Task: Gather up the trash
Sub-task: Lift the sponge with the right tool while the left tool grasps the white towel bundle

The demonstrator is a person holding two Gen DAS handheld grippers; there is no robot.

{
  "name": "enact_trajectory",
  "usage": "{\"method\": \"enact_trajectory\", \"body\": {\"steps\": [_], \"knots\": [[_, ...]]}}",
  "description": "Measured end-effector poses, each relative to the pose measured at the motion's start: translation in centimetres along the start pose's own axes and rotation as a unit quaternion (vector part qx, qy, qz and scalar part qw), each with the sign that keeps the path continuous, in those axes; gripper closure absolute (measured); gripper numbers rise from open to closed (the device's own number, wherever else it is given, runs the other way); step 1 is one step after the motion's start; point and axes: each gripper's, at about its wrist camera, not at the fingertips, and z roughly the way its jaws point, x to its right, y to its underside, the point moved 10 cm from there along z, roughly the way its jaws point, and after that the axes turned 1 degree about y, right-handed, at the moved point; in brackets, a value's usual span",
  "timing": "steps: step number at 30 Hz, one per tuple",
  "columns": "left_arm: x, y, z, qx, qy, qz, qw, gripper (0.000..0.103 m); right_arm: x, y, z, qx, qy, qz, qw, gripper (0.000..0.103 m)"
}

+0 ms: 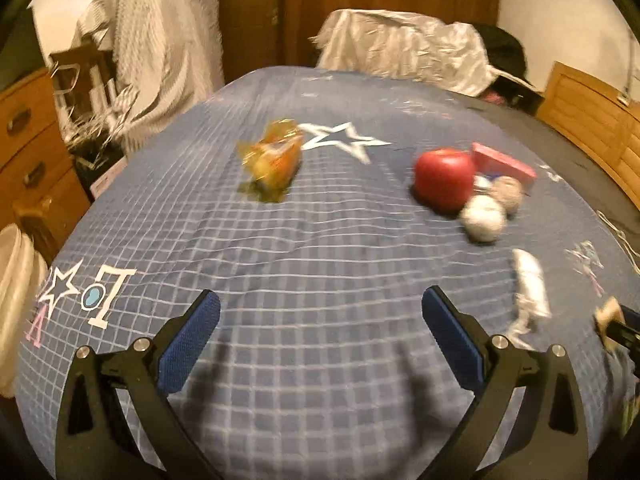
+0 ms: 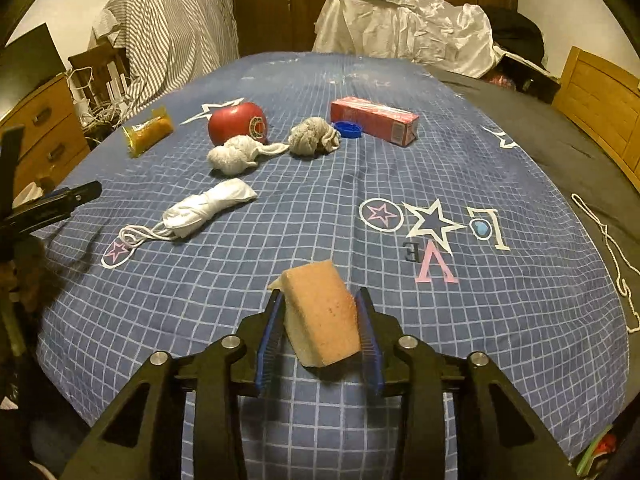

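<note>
My right gripper (image 2: 320, 300) is shut on a tan sponge (image 2: 322, 316) and holds it above the blue checked bedspread (image 2: 400, 320). My left gripper (image 1: 320, 304) is open and empty over the bedspread (image 1: 300, 260); it also shows at the left edge of the right wrist view (image 2: 60, 200). On the bed lie a yellow wrapper (image 1: 272, 160) (image 2: 148, 130), a red round can (image 1: 444, 178) (image 2: 238, 122), two balled cloths (image 2: 234, 156) (image 2: 314, 136), a white knotted bag (image 2: 208, 208) (image 1: 530, 284), a red carton (image 2: 374, 120) (image 1: 504, 164) and a blue cap (image 2: 348, 130).
Wooden drawers (image 1: 28, 152) stand to the left with a cluttered chair (image 2: 104, 76). A white sheet-covered heap (image 2: 404, 36) lies at the far end of the bed. A wooden board (image 2: 600, 100) is on the right, and a white cord (image 2: 616, 260) lies on the dark sheet.
</note>
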Motion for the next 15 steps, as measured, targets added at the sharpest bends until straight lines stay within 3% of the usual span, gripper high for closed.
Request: {"method": "enact_trajectory", "body": {"steps": [1, 2, 3, 9, 12, 15], "knots": [[0.9, -0.1, -0.7, 0.006, 0.008, 0.007, 0.9999, 0.006, 0.2, 0.1, -0.2, 0.005, -0.003, 0.006, 1.000, 0.053], [1.5, -0.2, -1.0, 0.010, 0.012, 0.012, 0.9998, 0.006, 0.5, 0.2, -0.5, 0.013, 0.000, 0.013, 1.000, 0.039], [2.7, -0.5, -1.6, 0.015, 0.023, 0.025, 0.9993, 0.006, 0.9, 0.1, -0.7, 0.020, 0.002, 0.019, 1.000, 0.033], [9.0, -3.5, -1.0, 0.008, 0.072, 0.096, 0.9928, 0.006, 2.4, 0.8, -1.5, 0.042, -0.014, 0.061, 0.997, 0.031], [11.8, -5.0, 1.5, -0.020, 0.100, 0.100, 0.9897, 0.006, 2.7, 0.7, -1.4, 0.048, -0.017, 0.069, 0.996, 0.031], [13.5, -5.6, 4.5, -0.046, 0.102, 0.093, 0.9894, 0.011, 2.8, 0.5, -1.3, 0.056, -0.020, 0.072, 0.996, 0.031]]}}
